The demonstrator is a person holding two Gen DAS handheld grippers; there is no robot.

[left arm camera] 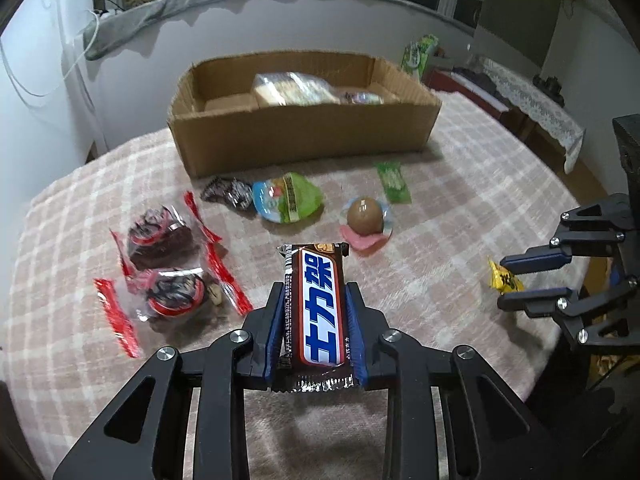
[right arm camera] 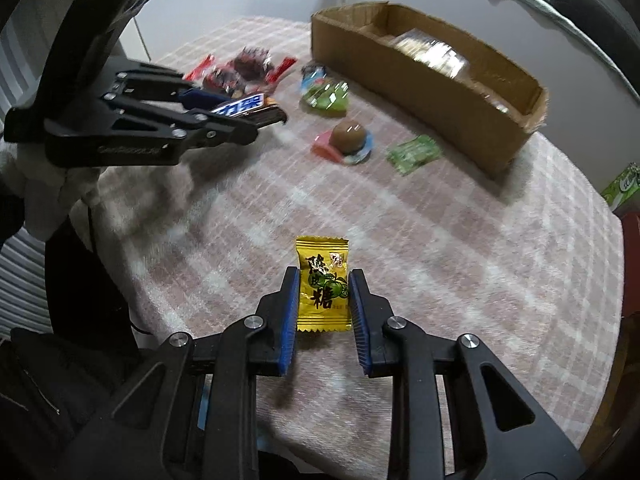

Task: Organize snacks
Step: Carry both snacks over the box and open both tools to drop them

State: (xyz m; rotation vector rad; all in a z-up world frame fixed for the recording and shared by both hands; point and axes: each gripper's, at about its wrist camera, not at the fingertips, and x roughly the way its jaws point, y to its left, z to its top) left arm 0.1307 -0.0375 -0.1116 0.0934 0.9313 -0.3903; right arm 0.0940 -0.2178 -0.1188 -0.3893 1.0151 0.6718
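- Left gripper (left arm camera: 316, 300) is clamping the chocolate bar (left arm camera: 318, 308) lengthwise between its pads, holding it above the table (left arm camera: 440, 248).
- Right gripper (right arm camera: 324, 300) is pinching the yellow candy (right arm camera: 322, 284) by its sides.
- Both picks look done; next, I'd say, each snack is heading to the box (left arm camera: 304, 136) at the table's far edge, needing a lift over its wall.
- The left view is showing a bag already inside the box; the right view is blurring it.
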